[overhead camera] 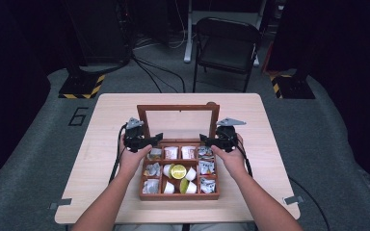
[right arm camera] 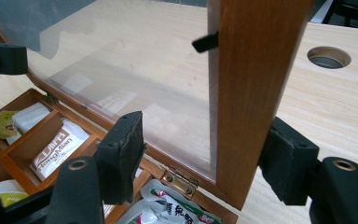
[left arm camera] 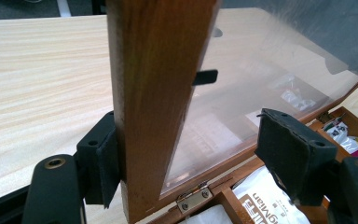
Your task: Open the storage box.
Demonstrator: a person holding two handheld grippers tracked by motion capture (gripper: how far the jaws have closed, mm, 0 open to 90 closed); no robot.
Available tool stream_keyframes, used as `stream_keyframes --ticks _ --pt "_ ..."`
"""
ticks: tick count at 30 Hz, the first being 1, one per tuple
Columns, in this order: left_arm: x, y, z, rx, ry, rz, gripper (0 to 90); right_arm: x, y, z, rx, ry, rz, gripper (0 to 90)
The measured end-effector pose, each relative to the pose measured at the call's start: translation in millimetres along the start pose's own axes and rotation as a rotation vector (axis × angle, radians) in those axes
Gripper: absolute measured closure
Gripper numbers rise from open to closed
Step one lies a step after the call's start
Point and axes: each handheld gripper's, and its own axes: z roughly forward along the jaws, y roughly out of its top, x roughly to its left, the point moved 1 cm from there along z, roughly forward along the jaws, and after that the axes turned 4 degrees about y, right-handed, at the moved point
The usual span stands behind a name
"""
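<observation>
While upright, lid (overhead camera: 178, 109): brown wood frame; clear pane.

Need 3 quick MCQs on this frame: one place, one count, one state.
1. Where does the brown wooden compartment box sit?
A. near edge of the light wood table
B. on the chair
C. on the floor

2. How many columns of compartments does the box have?
A. two
B. three
C. five

3. How does the glass-paned wooden lid stand?
A. shut flat
B. raised upright on its hinges
C. lying detached beside the box

Key: A, the high view shows it on the table close to the person; B, dividers split it into three columns; B, the frame stands up behind the compartments, with the left tool and right tool at its side rails.
</observation>
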Motion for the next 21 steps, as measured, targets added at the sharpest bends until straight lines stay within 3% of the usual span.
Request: stream_keyframes --ticks 12,21 --pt "-0.7 -0.2 3.2 0.002 0.016 -0.012 26.3 -1.2 -1.0 3.2 -0.021 -0.001 0.025 35.2" --pt "-0.5 0.4 5.7 -0.002 0.027 -0.025 26.1 0.9 0.5 6.1 -0.014 -0.034 0.021 35.2"
